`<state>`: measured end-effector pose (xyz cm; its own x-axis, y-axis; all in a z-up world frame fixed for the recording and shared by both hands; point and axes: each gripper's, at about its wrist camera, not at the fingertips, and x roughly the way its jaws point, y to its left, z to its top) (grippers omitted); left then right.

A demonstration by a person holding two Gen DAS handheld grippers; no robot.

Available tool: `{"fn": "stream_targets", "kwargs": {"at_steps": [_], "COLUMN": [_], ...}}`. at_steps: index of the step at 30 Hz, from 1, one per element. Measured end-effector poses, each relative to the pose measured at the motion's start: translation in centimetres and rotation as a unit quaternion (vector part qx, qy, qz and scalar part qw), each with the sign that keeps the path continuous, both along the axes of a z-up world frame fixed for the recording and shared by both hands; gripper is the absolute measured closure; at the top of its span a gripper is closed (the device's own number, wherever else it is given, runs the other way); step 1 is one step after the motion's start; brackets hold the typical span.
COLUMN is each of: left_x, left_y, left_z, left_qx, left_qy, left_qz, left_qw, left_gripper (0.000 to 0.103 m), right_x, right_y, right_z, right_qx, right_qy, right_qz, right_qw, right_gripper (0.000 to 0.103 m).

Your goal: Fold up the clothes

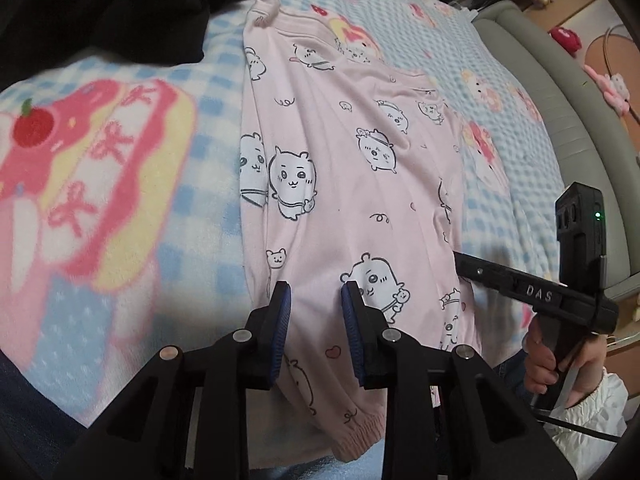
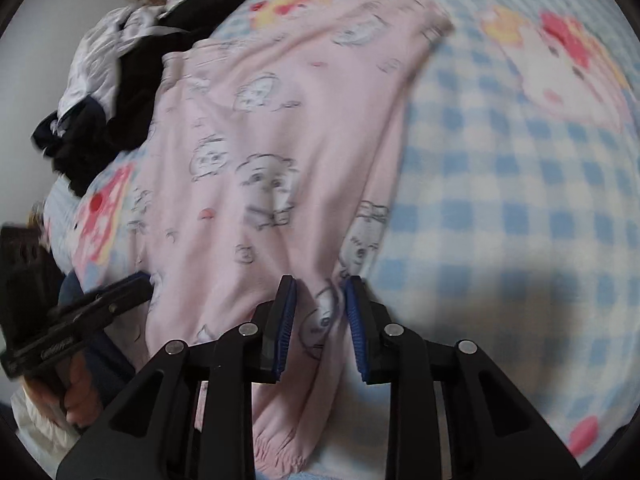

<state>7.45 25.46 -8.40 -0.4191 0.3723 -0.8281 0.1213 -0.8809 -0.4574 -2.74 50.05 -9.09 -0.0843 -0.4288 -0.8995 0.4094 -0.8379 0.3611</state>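
Pointing steeply down, left gripper [image 1: 314, 286] and right gripper [image 2: 320, 280] hang over near end of pink pyjama garment [image 1: 352, 168]. One garment, flat on checked blanket [image 1: 120, 208]; one dark clothes heap [image 1: 120, 8] beyond. Both tongs part-spread, pink cloth between pads; actual pinch cannot be told. Cuff cut off, right view blurred.

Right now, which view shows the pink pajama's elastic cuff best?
The left wrist view: the pink pajama is sharp there, and the gathered elastic cuff shows between the left gripper arms. The right wrist view shows a cuff too, but blurred and partly hidden behind the right gripper.
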Motion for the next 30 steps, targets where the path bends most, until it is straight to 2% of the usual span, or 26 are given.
{"fn": "stream_targets", "kwargs": {"at_steps": [3, 4, 5, 10, 12, 15, 18, 20, 22, 24, 25, 26, 27, 30], "left_x": [0.2, 0.2, 0.2, 0.2, 0.2, 0.2, 0.1, 0.3, 0.5, 0.2, -0.1, -0.5, -0.9, -2.4], "left_y": [-0.3, -0.5, -0.7, -0.9, -0.8, -0.8, -0.9, -1.5, -2.2, -3.4, -3.7, -3.9, -4.0, -4.2], "left_z": [0.3, 0.3, 0.4, 0.3, 0.4, 0.4, -0.3, 0.5, 1.2, 2.0, 2.1, 2.1, 2.0, 2.6], "left_qx": [0.001, 0.002, 0.004, 0.006, 0.004, 0.006, 0.013, 0.03, 0.046, 0.065, 0.063, 0.058, 0.052, 0.048], "left_qy": [0.003, 0.004, 0.005, 0.004, 0.003, 0.003, -0.006, 0.012, 0.03, 0.048, 0.048, 0.044, 0.04, 0.049], "left_qz": [0.005, 0.007, 0.01, 0.012, 0.011, 0.008, 0.007, 0.016, 0.025, 0.032, 0.034, 0.031, 0.028, 0.017], "left_qw": [1.0, 1.0, 0.9999, 0.9999, 0.9999, 0.9999, 0.9999, 0.9994, 0.9982, 0.9962, 0.9963, 0.9969, 0.9975, 0.9975], "left_gripper": [0.075, 0.075, 0.075, 0.073, 0.072, 0.07, 0.07, 0.07, 0.07, 0.069, 0.069, 0.069, 0.069, 0.069], "right_x": [0.2, 0.4, 0.6, 2.6, 2.8, 2.7, 2.3, 2.3, 2.5, 2.2, 1.8, 1.3, 0.7, -1.8], "right_y": [0.3, 0.3, 0.3, -0.4, 0.3, 2.0, 3.8, 4.4, 4.3, 4.2, 4.3, 4.4, 4.4, 3.6], "right_z": [0.2, 0.4, 0.5, 3.5, 4.5, 5.1, 3.5, 2.2, 2.6, 3.8, 4.4, 4.9, 5.3, 5.9], "right_qx": [0.006, 0.008, 0.008, 0.003, -0.002, -0.003, 0.021, 0.013, -0.012, -0.05, -0.07, -0.083, -0.085, -0.045], "right_qy": [0.014, 0.022, 0.03, 0.1, 0.114, 0.114, 0.099, 0.078, 0.081, 0.078, 0.075, 0.076, 0.08, 0.1], "right_qz": [-0.017, -0.016, -0.016, -0.003, -0.012, -0.033, -0.059, -0.074, -0.064, -0.05, -0.048, -0.052, -0.059, -0.068], "right_qw": [1.0, 1.0, 0.999, 0.995, 0.993, 0.993, 0.993, 0.994, 0.995, 0.994, 0.994, 0.992, 0.991, 0.992], "right_gripper": [0.079, 0.082, 0.098, 0.099, 0.099, 0.099, 0.099, 0.099, 0.098, 0.092, 0.088, 0.079, 0.073, 0.071]}}
